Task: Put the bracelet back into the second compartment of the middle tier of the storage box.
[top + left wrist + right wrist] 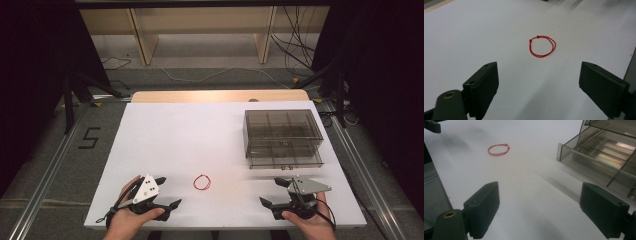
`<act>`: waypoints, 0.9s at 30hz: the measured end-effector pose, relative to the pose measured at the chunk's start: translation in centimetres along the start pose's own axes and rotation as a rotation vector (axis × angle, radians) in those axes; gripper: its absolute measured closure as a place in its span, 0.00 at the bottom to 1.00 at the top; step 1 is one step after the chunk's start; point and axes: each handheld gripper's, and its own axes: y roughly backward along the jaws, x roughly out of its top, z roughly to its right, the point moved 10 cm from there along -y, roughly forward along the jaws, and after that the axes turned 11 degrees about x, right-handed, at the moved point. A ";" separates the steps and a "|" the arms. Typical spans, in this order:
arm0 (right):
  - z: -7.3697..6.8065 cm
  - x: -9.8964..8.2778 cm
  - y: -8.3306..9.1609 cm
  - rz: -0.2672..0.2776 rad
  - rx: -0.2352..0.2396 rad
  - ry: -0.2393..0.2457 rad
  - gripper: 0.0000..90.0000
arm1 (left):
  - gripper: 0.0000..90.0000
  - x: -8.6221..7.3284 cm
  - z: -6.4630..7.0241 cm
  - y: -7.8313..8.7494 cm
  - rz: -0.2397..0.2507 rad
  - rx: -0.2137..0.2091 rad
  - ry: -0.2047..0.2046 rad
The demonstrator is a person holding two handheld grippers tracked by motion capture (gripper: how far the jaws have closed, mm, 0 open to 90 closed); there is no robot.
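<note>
A thin red cord loop (pixel 202 182) lies flat on the white table top (pixel 200 135), near the front edge and between my two hands. My left gripper (pixel 167 191) rests to the left of it, jaws wide apart and empty; in the left gripper view the red cord loop (pixel 542 46) sits ahead of my left gripper (pixel 539 85), a little past the jaws. My right gripper (pixel 274 192) rests at the front right, open and empty. From the right gripper view the red cord loop (pixel 498 149) is far off at upper left of my right gripper (pixel 539 206).
A smoky clear plastic drawer box (pixel 283 137) stands at the right of the table, its lower drawer (pixel 599 162) pulled out a little toward me. The table's bare wooden far edge (pixel 220 95) shows behind the white sheet. Floor rails and cables run either side.
</note>
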 end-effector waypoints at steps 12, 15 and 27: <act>-0.1 0.3 -0.3 0.003 0.002 -0.001 0.20 | 0.18 0.3 0.4 -0.1 0.009 -0.010 -0.009; -0.2 0.4 -0.5 0.001 0.006 0.000 0.20 | 0.18 0.4 0.3 0.0 0.011 -0.006 -0.012; -1.0 1.6 -1.8 0.002 0.038 0.016 0.24 | 0.18 0.3 0.2 -0.2 0.004 -0.001 -0.011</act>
